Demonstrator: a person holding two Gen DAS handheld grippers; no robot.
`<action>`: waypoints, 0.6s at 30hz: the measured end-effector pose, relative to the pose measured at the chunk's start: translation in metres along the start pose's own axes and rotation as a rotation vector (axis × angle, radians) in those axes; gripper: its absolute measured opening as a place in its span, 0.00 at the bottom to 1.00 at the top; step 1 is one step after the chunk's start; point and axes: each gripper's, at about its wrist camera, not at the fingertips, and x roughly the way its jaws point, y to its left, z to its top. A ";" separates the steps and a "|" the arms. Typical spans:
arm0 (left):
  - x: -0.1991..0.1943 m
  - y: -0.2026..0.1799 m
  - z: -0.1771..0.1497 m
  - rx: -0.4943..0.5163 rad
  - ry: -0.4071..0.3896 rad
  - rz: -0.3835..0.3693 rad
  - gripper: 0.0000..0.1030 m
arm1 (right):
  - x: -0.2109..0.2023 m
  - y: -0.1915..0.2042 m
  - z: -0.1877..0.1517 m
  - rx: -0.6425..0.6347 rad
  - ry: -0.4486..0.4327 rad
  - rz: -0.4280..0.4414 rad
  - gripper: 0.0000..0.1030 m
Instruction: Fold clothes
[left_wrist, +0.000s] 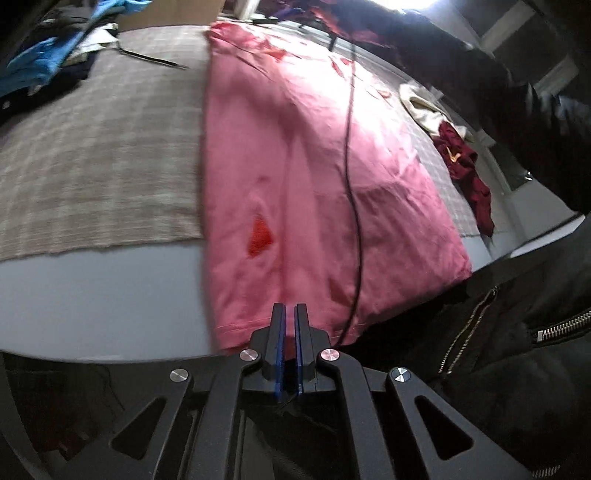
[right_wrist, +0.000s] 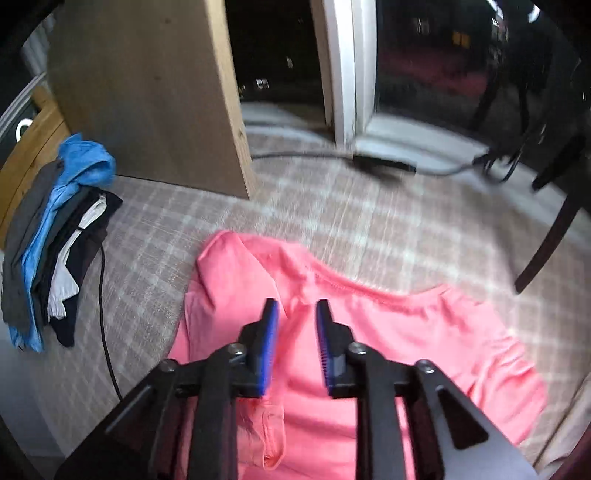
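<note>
So the pink shirt (left_wrist: 295, 177) is lying flat on a grey-beige checked cloth (left_wrist: 92, 147), running from the top middle of the left wrist view down to the bottom centre, where its hem hangs over the pale table edge (left_wrist: 92, 295). It looks folded lengthwise into a long strip, with a darker red patch low on the left side. A thin black cable (left_wrist: 349, 155) runs down across the fabric, right of centre.

The left gripper (left_wrist: 290, 314) sits at the bottom centre of that view, its blue-padded fingers pressed together with only a thin slit between them, right at the hem. Can't tell whether any fabric is actually pinched there.

In the right wrist view, the right gripper (right_wrist: 297, 314) hovers over the collar end of the shirt in the lower middle of the frame. Its jaws are spread apart with nothing between them, just pink fabric below.

Other stuff: a stack of folded clothes (right_wrist: 55, 251) in blue, grey, black and white on the left of the right wrist view, next to a wooden panel (right_wrist: 147, 92). In the left wrist view, a dark red garment (left_wrist: 465, 166) and a cream one (left_wrist: 424, 107) sit at the right edge of the cloth, and a dark zip jacket (left_wrist: 517, 332) fills the lower right.
</note>
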 end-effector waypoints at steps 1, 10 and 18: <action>-0.003 0.003 -0.001 -0.009 -0.003 0.016 0.03 | -0.003 0.003 -0.001 -0.016 -0.001 0.003 0.25; -0.012 0.030 -0.023 -0.145 0.003 0.044 0.11 | -0.025 0.016 -0.016 -0.046 0.025 0.094 0.25; 0.001 0.043 -0.015 -0.138 0.017 0.081 0.18 | -0.035 0.034 -0.037 -0.106 0.064 0.168 0.25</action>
